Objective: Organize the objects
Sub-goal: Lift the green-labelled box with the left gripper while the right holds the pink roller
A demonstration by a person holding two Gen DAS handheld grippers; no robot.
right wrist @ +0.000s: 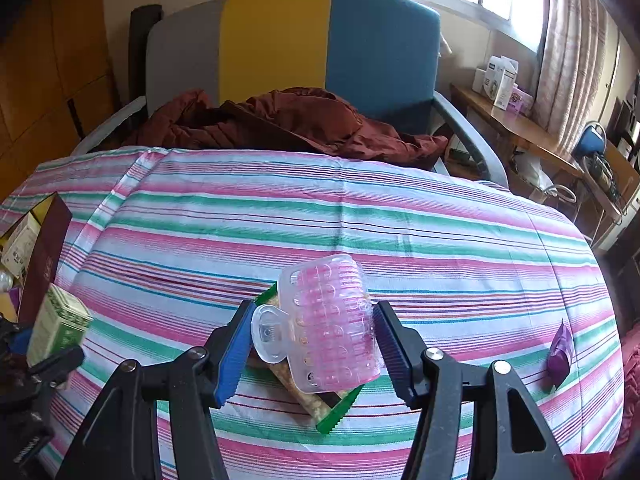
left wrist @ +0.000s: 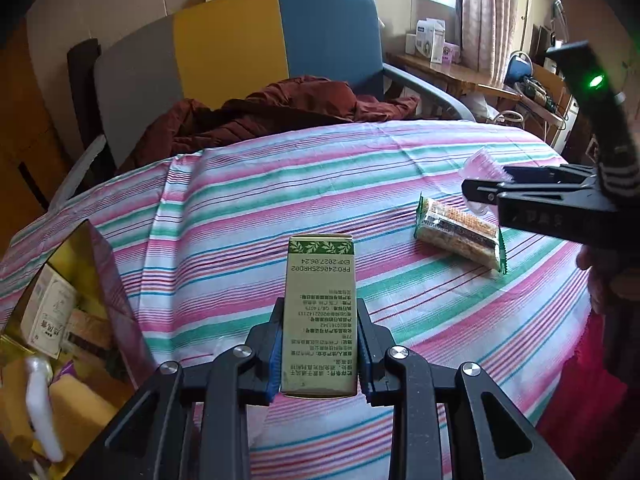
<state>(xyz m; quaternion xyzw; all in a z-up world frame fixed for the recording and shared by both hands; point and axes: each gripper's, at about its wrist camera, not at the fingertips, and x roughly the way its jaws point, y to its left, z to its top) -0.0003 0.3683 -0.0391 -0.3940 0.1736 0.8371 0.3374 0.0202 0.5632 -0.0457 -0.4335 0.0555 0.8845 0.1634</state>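
My left gripper [left wrist: 320, 356] is shut on a green printed carton [left wrist: 320, 312], held upright above the striped tablecloth [left wrist: 248, 208]; the carton also shows in the right wrist view [right wrist: 60, 324]. My right gripper [right wrist: 310, 344] is shut on a clear pink hair claw clip [right wrist: 328, 324], held just above a wrapped snack bar [right wrist: 320, 404]. In the left wrist view the right gripper [left wrist: 480, 192] holds the clip [left wrist: 482, 166] above the snack bar [left wrist: 460, 232].
An open box [left wrist: 100, 264] with cartons and packets inside sits at the table's left edge, also in the right wrist view [right wrist: 42, 256]. A purple sachet [right wrist: 560, 350] lies at the right. A chair [right wrist: 288, 44] with a dark red jacket [right wrist: 288, 120] stands behind the table.
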